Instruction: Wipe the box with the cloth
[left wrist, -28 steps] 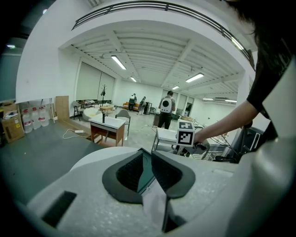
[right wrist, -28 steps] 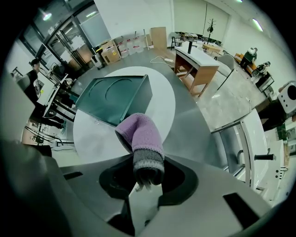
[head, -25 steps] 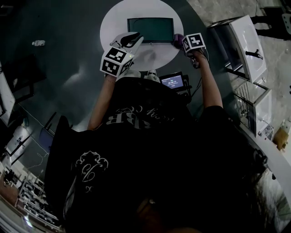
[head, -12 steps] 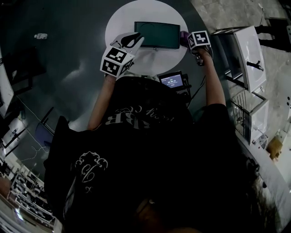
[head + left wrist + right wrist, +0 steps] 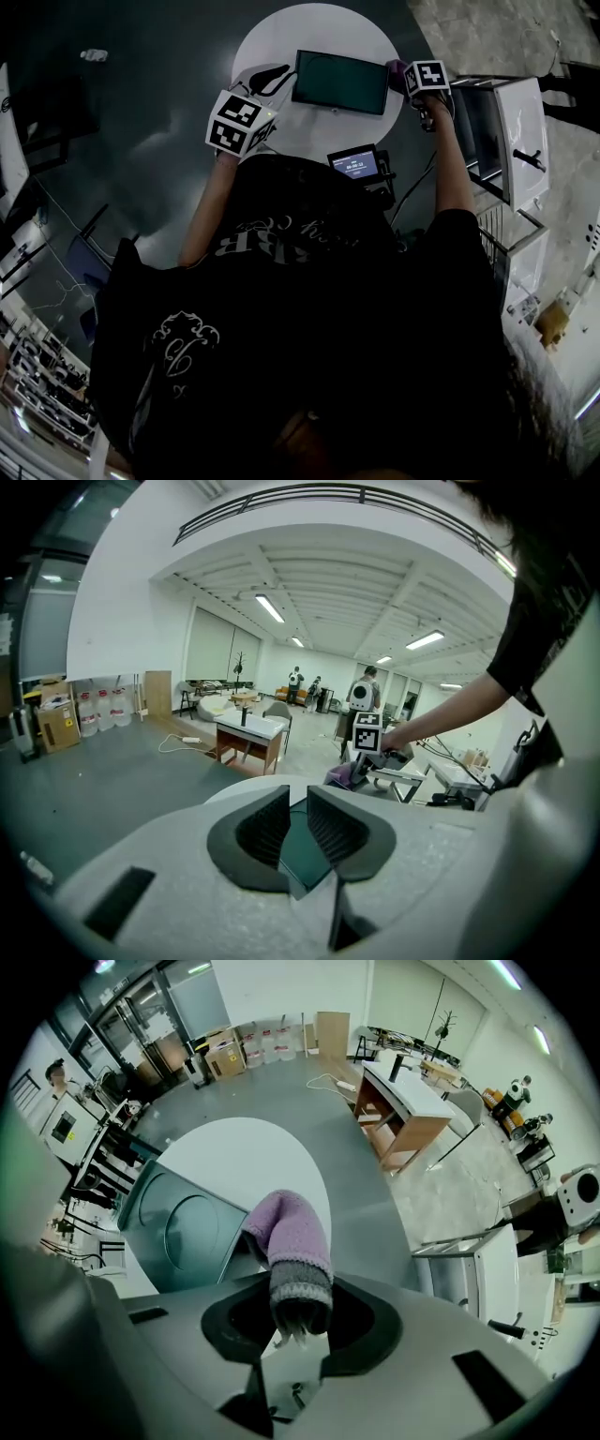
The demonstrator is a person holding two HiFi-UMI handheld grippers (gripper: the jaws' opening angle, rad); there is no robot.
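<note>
Pinching purple cloth [image 5: 291,1237] at the box's [image 5: 340,82] right end: right gripper [image 5: 298,1312] | left gripper [image 5: 298,822]: jaws clamped on box's left corner (narrow gap) | round white table [image 5: 309,28] underneath

Reaches forward with both forearms bare, the left bent at the elbow, the right stretched straighter and farther out. Carries the left gripper [image 5: 274,75] with its marker cube turned upward, jaws drawn in to a narrow gap, a corner of the box [image 5: 302,850] caught between them. Clasps the right gripper [image 5: 401,71] from behind with the right hand [image 5: 428,111]. Pinches the cloth [image 5: 286,1241] in that gripper's jaws by its grey end, with the purple end poking out ahead.
</note>
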